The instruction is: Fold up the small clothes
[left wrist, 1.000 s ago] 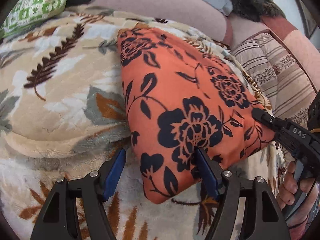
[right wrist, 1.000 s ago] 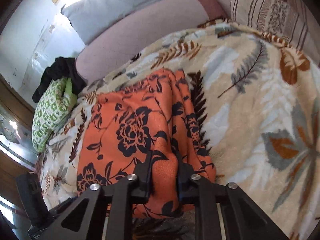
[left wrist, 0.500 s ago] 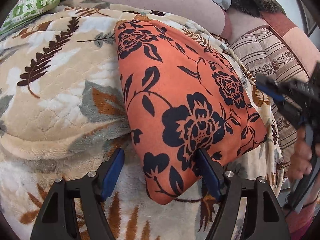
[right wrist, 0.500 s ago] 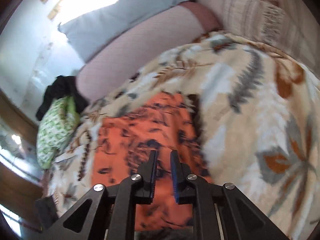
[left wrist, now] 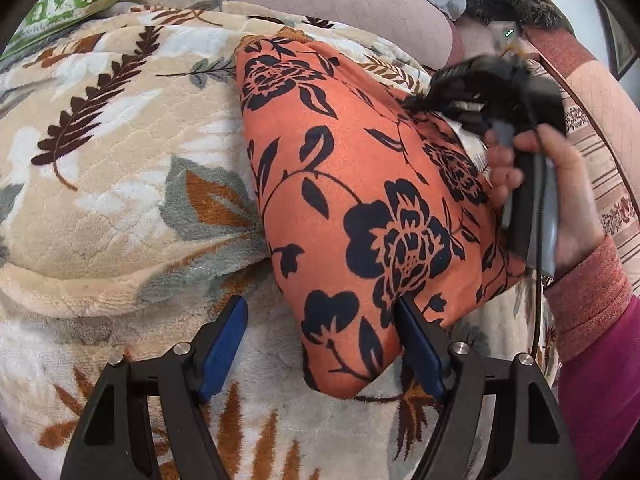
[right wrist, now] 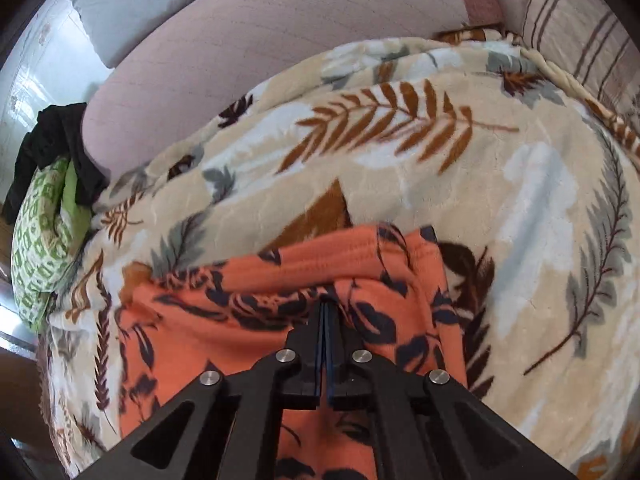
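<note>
Left tongs [left wrist: 320,344] stand wide, with the near corner of the folded orange floral garment [left wrist: 360,200] between their blue pads, untouched. From there the garment stretches toward one o'clock over the leaf-patterned blanket [left wrist: 120,168]. Right tongs [right wrist: 324,304], pressed fully together and holding nothing, hover above its twelve o'clock edge.

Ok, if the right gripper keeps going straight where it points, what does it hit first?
Most likely the orange flowered garment: the shut right gripper points down at its bunched upper edge, with the leaf-print blanket beyond. Depth is unclear.
</note>
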